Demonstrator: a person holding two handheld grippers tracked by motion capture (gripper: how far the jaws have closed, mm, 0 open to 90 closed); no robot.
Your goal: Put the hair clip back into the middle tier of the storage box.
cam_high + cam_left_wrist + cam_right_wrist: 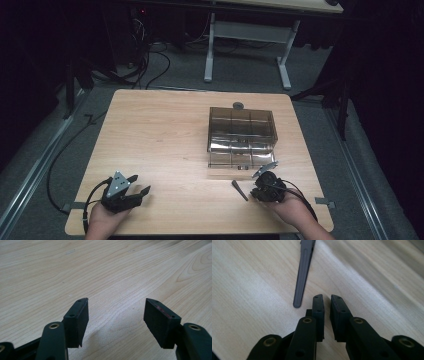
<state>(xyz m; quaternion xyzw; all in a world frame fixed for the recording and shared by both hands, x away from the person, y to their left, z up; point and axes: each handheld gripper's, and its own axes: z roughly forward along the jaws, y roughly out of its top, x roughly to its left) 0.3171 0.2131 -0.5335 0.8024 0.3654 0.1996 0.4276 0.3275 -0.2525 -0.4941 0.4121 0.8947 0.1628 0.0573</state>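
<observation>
Resting near the front left corner of the wooden surface (165, 130), the left gripper (136, 189) was held in the person's left hand (102, 217), its jaws spread wide with bare wood between them and nothing held. The right gripper (257, 189) sat in the right hand (292, 209) near the front right edge, its jaws drawn almost together with a thin gap left between them, gripping nothing. Just beside its tips lay a slim dark grey strip (304, 270), flat on the wood and narrowing toward a rounded end; it was probably a small plastic tool, though the blur made that hard to confirm. A smoky clear plastic box (242, 131) with divided compartments stood on the right half of the surface, just beyond the right gripper. A small round dark object (238, 105) lay at the far edge behind the box. Black cables (55, 160) trailed off the left side onto the grey floor (250, 75).
</observation>
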